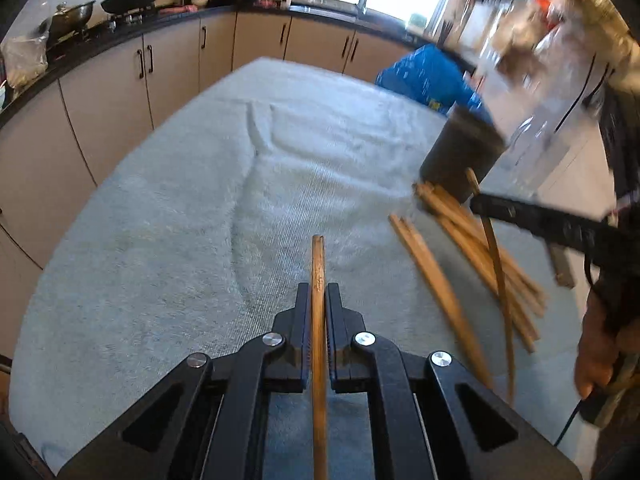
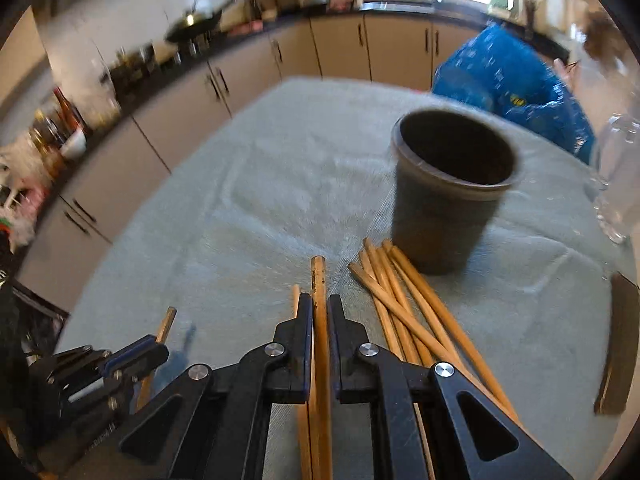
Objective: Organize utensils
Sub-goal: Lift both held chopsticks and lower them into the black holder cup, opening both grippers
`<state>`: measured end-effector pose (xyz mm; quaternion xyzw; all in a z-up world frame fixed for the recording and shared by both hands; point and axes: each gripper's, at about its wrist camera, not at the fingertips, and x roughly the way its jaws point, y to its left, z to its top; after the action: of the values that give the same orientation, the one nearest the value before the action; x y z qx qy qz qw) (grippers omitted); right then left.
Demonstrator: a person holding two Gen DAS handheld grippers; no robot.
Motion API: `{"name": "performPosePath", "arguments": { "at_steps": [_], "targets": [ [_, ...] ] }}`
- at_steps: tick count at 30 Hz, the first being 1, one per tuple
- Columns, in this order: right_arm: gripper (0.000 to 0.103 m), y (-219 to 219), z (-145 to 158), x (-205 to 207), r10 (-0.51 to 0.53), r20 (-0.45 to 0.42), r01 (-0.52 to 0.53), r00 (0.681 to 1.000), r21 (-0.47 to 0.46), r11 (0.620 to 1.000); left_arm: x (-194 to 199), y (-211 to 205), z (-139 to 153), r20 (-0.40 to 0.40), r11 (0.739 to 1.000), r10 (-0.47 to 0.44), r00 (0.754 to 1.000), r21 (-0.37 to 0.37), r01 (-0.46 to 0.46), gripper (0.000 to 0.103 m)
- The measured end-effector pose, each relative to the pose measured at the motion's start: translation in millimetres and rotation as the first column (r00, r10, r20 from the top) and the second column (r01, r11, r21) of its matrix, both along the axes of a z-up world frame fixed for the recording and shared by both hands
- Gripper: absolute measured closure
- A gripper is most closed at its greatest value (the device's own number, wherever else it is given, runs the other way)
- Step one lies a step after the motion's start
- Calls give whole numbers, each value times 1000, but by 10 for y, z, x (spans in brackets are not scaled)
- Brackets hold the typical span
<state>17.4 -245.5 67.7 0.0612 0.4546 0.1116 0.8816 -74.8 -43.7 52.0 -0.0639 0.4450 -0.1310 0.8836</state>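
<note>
In the left wrist view my left gripper (image 1: 319, 290) is shut on one wooden chopstick (image 1: 318, 264), which it holds above the pale blue cloth (image 1: 180, 220). To the right, my right gripper (image 1: 478, 200) is shut on another chopstick (image 1: 498, 264) over the loose pile of chopsticks (image 1: 452, 240). A dark cup (image 1: 460, 148) stands upright just behind the pile. In the right wrist view the right gripper (image 2: 320, 300) pinches its chopstick (image 2: 319, 276), the pile (image 2: 404, 304) lies to its right, and the cup (image 2: 448, 200) stands empty. My left gripper (image 2: 158, 350) shows at lower left.
A blue bag (image 2: 508, 76) sits behind the cup, and a clear bottle (image 2: 616, 176) stands at the table's right edge. A dark flat object (image 2: 620, 344) lies at the right. Kitchen cabinets (image 1: 120, 80) and a counter with pans curve around the back and left.
</note>
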Motion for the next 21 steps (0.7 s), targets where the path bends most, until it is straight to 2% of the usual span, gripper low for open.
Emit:
{"name": "performPosePath", "arguments": {
  "at_steps": [9, 15, 21],
  "targets": [
    [96, -55, 466, -896, -74, 182, 63, 980, 69, 996, -334, -14, 476, 161, 995, -18, 987, -90, 32, 97],
    [96, -165, 701, -1133, -112, 269, 81, 957, 124, 989, -455, -55, 730, 210, 987, -34, 977, -144, 65, 97],
    [96, -300, 926, -1243, -158, 340, 106, 927, 166, 980, -381, -141, 955, 247, 980, -31, 968, -183, 78, 97]
  ]
}}
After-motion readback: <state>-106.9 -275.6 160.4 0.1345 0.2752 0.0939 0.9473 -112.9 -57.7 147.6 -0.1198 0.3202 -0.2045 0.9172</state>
